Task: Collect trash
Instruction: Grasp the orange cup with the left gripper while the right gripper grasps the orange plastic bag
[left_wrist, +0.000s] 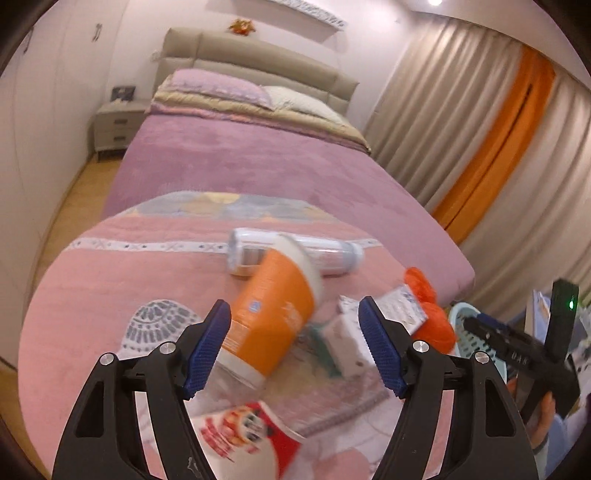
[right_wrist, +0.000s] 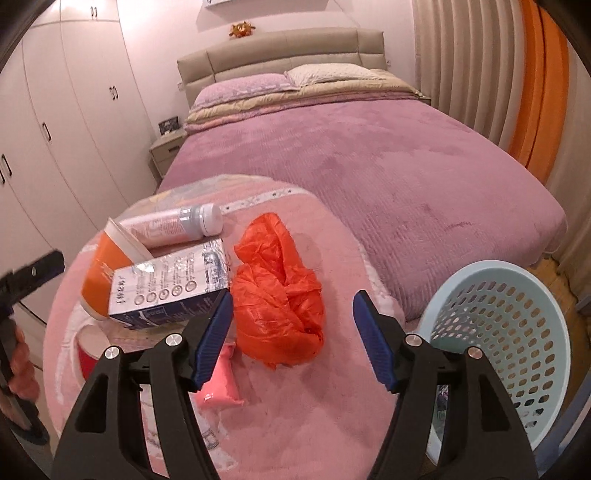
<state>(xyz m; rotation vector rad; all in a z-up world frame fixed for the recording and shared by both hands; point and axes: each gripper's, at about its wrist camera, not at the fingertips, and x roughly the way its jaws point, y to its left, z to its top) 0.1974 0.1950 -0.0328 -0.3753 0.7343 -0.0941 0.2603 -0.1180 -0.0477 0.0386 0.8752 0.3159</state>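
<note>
Trash lies on a round pink mat (left_wrist: 110, 295) at the foot of the bed. An orange cup (left_wrist: 273, 314) lies on its side between the fingers of my open left gripper (left_wrist: 295, 347), with a white bottle (left_wrist: 295, 254) behind it and a red-and-white wrapper (left_wrist: 243, 435) below. My open right gripper (right_wrist: 291, 339) hovers over a crumpled orange plastic bag (right_wrist: 280, 291). A blue-and-silver carton (right_wrist: 170, 284), the orange cup (right_wrist: 101, 273), the bottle (right_wrist: 173, 225) and a pink packet (right_wrist: 218, 384) lie to its left. A pale blue perforated basket (right_wrist: 498, 332) stands at the right.
The purple bed (right_wrist: 351, 155) stretches behind the mat. White wardrobes (right_wrist: 55, 129) stand at the left, curtains (left_wrist: 461, 129) at the right, a nightstand (left_wrist: 114, 125) beside the headboard. The other gripper shows at the right edge of the left wrist view (left_wrist: 517, 354).
</note>
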